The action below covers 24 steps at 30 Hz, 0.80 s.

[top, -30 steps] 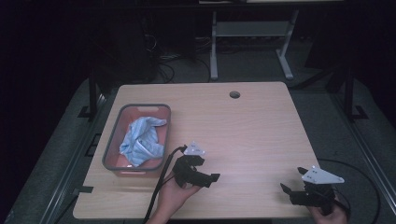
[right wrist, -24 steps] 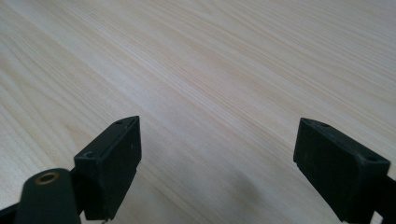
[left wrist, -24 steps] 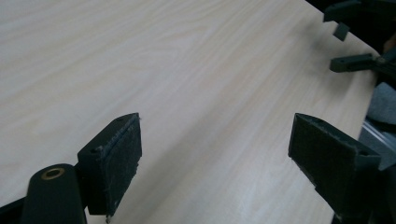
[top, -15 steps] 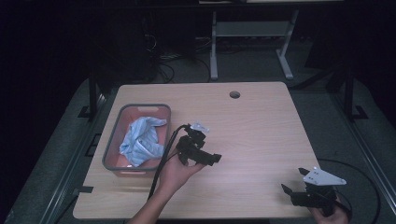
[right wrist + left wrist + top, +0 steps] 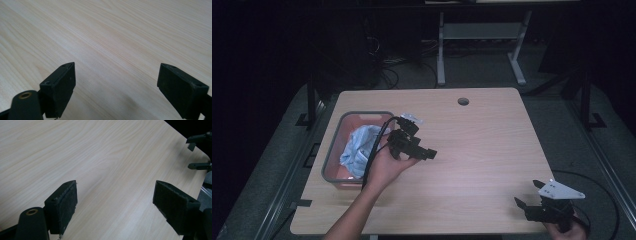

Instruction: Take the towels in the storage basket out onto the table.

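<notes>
Cloth (image 5: 358, 150) pale blue, crumpled in grey-rimmed tray (image 5: 330, 159); left gripper (image 5: 115, 202) jaws apart, empty; right gripper (image 5: 116, 86) likewise.

right hand (image 5: 568, 231): cut off by bottom edge | bin (image 5: 332, 165): near wall partly behind left forearm

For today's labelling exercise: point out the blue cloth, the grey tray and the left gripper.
blue cloth (image 5: 360, 148), high view, on its crumpled middle.
grey tray (image 5: 333, 137), high view, on its left rim.
left gripper (image 5: 115, 205), left gripper view, midway between its open jaws.
</notes>
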Available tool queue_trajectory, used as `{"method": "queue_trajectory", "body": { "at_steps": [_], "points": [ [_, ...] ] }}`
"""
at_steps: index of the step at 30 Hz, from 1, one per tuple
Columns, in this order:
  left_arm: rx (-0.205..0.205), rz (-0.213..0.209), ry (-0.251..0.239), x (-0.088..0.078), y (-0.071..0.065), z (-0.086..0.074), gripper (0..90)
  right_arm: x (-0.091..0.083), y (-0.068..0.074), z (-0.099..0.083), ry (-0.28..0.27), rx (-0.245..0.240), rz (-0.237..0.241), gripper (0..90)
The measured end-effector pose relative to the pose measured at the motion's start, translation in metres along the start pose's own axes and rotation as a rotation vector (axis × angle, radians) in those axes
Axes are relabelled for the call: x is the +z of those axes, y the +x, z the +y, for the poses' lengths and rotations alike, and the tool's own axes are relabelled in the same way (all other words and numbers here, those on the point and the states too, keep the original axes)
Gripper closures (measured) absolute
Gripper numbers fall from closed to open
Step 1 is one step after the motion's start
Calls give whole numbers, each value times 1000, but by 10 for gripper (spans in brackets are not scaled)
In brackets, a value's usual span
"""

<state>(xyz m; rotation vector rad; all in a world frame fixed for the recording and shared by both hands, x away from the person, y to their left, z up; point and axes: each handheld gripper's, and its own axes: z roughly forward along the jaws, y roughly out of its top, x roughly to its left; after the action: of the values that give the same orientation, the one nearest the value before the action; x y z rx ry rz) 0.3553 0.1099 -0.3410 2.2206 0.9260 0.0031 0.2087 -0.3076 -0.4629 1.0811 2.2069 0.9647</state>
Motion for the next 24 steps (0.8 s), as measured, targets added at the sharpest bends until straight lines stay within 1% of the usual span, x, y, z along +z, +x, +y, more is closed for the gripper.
{"method": "queue_trajectory", "body": {
  "at_steps": [2,3,4,6,7,8,9,10,11,12,13,14,15,16,17,18,19,20,21,23,24],
  "points": [
    [7,6,8,-5,5,0,183,1,0,0,9,2,5,146],
    [7,6,8,-5,5,0,179,1,0,0,9,2,5,146],
    [-5,2,2,-11,11,-1,181,2,0,0,17,-1,9,146],
    [-32,-1,-19,-17,17,-2,178,2,1,0,18,-4,6,146],
    [-32,-1,-19,-17,17,-2,178,2,1,0,18,-4,6,146],
    [-42,8,-21,-22,23,-3,178,3,1,0,20,-2,7,146],
    [-42,8,-21,-22,23,-3,179,3,2,0,22,1,9,146],
    [-57,10,-25,-28,29,-5,179,3,2,0,22,-1,11,146],
    [-57,10,-25,-28,29,-5,179,3,2,0,22,-1,11,146],
    [-82,-5,-40,-33,33,-7,180,4,2,0,24,-9,15,145],
    [-82,-5,-40,-33,33,-7,180,4,2,0,24,-9,15,145],
    [-85,11,-45,-39,37,-9,180,4,4,0,34,-4,13,146],
    [-85,11,-45,-39,37,-9,181,4,4,0,34,-4,13,146],
    [-100,16,-53,-46,43,-12,181,4,4,0,34,-4,13,146],
    [-100,16,-53,-46,43,-12,181,4,4,0,34,-4,13,146],
    [-119,28,-62,-52,49,-16,181,4,3,0,31,-2,12,146],
    [-119,28,-62,-52,49,-16,179,4,3,0,30,-2,12,146],
    [-133,26,-66,-58,56,-20,176,3,3,0,30,-1,12,146],
    [-143,16,-74,-61,58,-22,177,3,3,0,30,1,11,146],
    [-155,36,-79,-66,62,-26,178,3,3,0,30,-1,11,146],
    [-162,36,-84,-68,65,-28,178,3,2,-1,27,-4,8,146]
  ]
}}
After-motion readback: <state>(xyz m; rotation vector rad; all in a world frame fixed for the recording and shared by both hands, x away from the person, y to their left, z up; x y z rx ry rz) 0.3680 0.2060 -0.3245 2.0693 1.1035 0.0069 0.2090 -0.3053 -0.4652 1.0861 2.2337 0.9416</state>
